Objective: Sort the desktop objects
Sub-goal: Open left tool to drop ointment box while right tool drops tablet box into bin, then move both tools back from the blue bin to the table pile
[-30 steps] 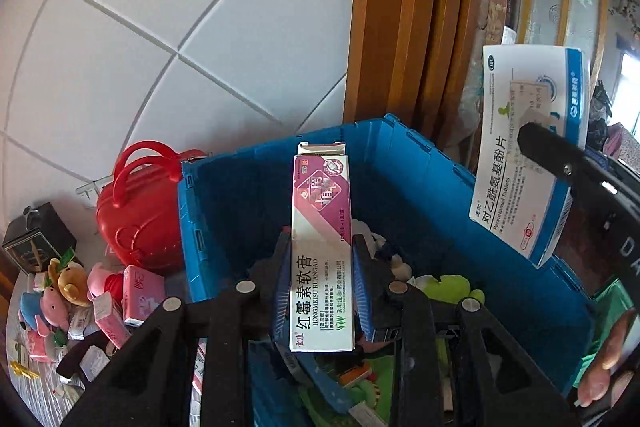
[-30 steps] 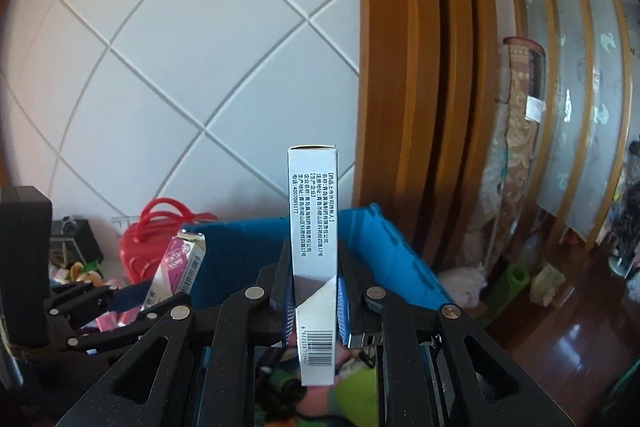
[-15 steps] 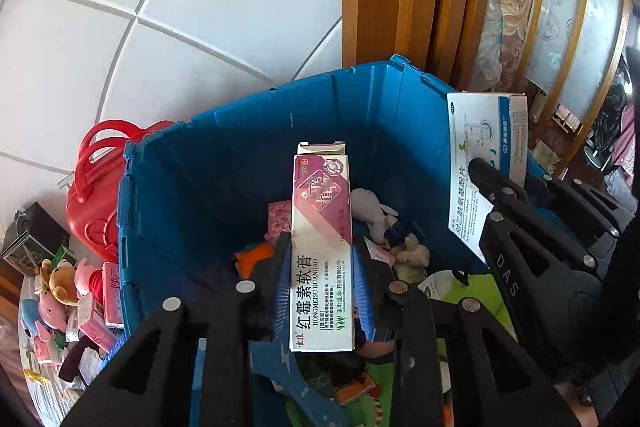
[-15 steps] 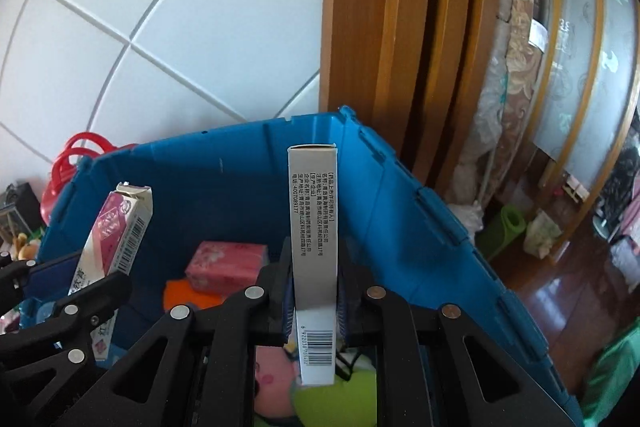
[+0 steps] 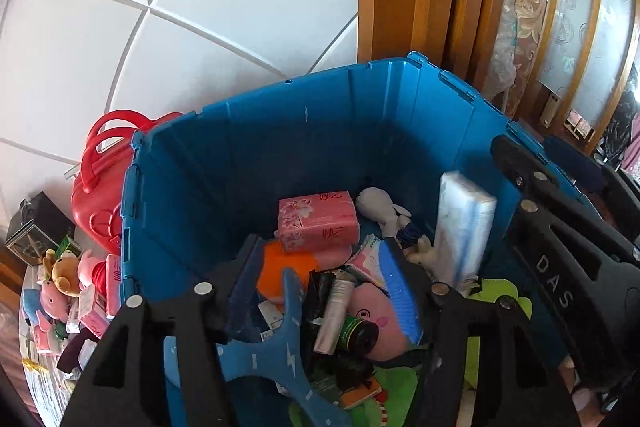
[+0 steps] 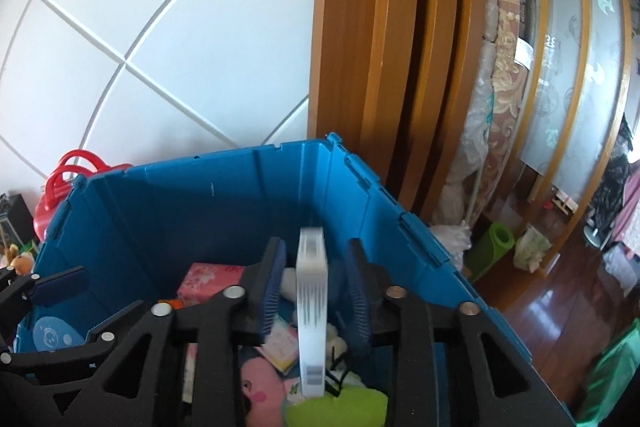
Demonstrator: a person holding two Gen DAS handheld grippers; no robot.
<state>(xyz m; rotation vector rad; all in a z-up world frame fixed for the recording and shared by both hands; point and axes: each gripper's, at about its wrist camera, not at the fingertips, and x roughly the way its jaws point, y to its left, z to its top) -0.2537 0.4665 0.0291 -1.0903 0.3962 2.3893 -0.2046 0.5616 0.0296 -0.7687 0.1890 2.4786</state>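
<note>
The blue storage bin (image 5: 280, 87) fills both views and holds several toys and packs. My left gripper (image 5: 320, 255) hangs over it, its jaws opening with nothing between them; the pink-and-white box is gone from them, and I cannot pick it out among the contents. My right gripper (image 6: 314, 247) is also over the bin (image 6: 200, 163), jaws opening. The white-and-blue tablet box (image 6: 312, 307) stands blurred between the pads, clear of both. In the left wrist view that box (image 5: 464, 227) is upright by the bin's right wall, beside the right gripper (image 5: 560, 247).
A pink tissue pack (image 5: 316, 223), a blue toy (image 5: 280, 347) and a green plush (image 6: 340, 407) lie in the bin. A red handbag (image 5: 100, 179) and plush toys (image 5: 60, 287) sit on the table to its left. A wooden door frame (image 6: 360, 67) rises behind it.
Both grippers came down over the bin, then opened. The pink-and-white box has left the left jaws. The tablet box has slipped lower between the right pads.
</note>
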